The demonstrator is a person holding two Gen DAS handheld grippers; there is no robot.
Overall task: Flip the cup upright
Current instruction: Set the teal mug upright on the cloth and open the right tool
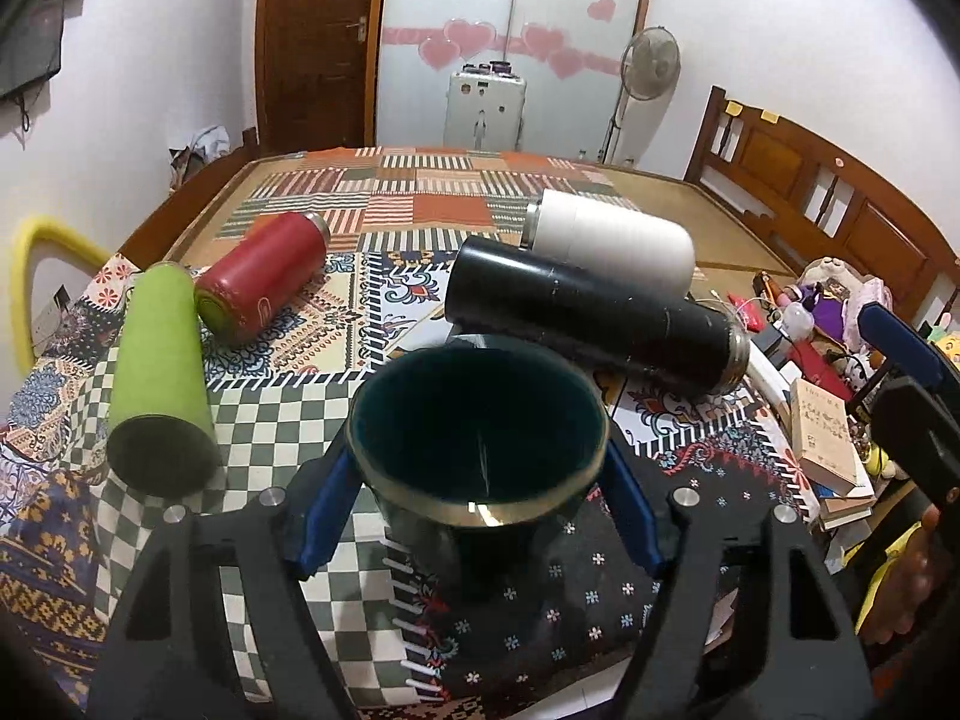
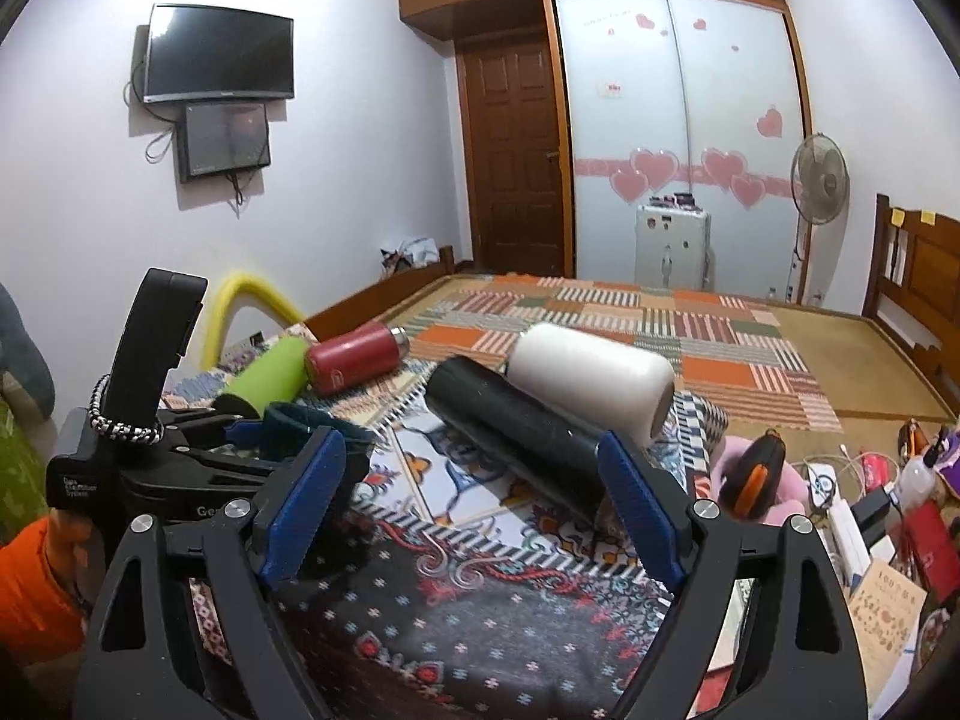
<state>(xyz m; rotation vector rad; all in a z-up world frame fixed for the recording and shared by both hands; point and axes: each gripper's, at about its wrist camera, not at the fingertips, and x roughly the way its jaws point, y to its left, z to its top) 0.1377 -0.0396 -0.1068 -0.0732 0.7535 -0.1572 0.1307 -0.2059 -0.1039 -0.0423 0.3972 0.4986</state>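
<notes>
A dark teal cup with a worn gold rim stands mouth up, tilted toward the camera, between the blue pads of my left gripper. The pads press its sides, so the gripper is shut on it, just above the patterned cloth. In the right wrist view the cup's rim shows at left inside the left gripper. My right gripper is open and empty, its pads either side of the near end of a black flask that lies on its side.
Lying on the cloth: a green flask, a red flask, the black flask and a white flask. Books and clutter crowd the right edge. A wooden headboard stands at the right.
</notes>
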